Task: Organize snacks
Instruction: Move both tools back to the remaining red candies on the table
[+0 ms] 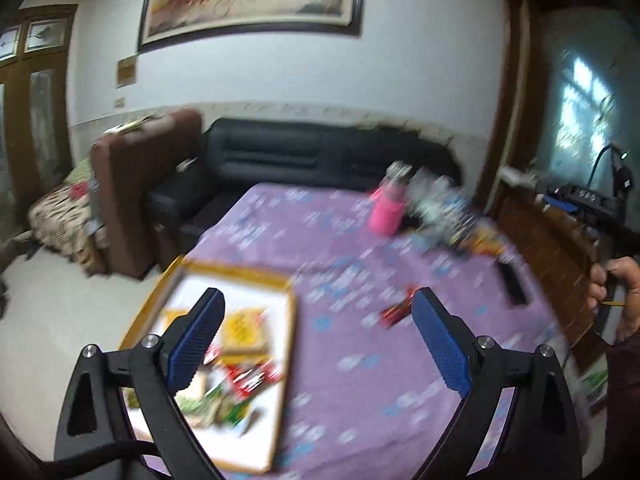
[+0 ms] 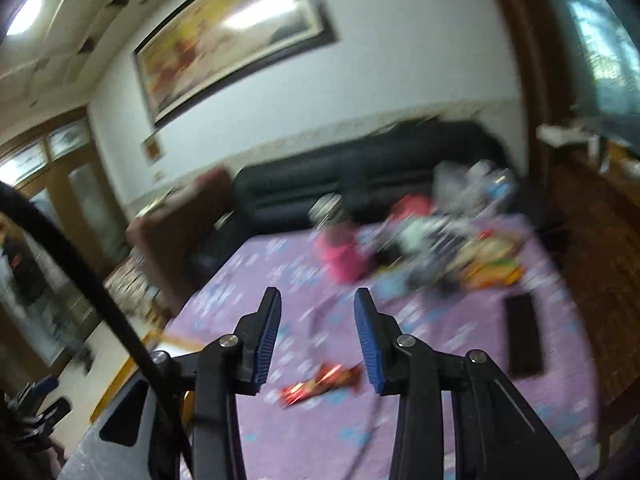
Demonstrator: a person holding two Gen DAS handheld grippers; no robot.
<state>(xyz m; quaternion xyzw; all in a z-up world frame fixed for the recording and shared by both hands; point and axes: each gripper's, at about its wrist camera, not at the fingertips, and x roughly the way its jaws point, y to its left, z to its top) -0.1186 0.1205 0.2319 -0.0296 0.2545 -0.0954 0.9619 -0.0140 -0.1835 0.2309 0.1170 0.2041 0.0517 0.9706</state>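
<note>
A wood-rimmed white tray (image 1: 240, 270) sits at the near left of the purple-clothed table (image 1: 360, 360) and holds several snack packets (image 1: 240, 368). One red snack wrapper (image 1: 394, 312) (image 2: 320, 386) lies loose on the cloth to the tray's right. More snacks sit in a blurred pile (image 1: 448, 216) (image 2: 460, 248) at the far right. My left gripper (image 1: 318, 294) hangs wide open above the tray's right edge with nothing between its fingers. My right gripper (image 2: 317, 292) stands open above the cloth, apart from the red wrapper below it.
A pink bottle (image 1: 386, 212) (image 2: 340, 256) stands beside the far pile. A black remote (image 1: 514, 284) (image 2: 524, 336) lies near the table's right edge. A black sofa (image 1: 320, 156) runs behind the table, a brown chair (image 1: 132, 184) to its left. A person's hand (image 1: 616, 280) shows at right.
</note>
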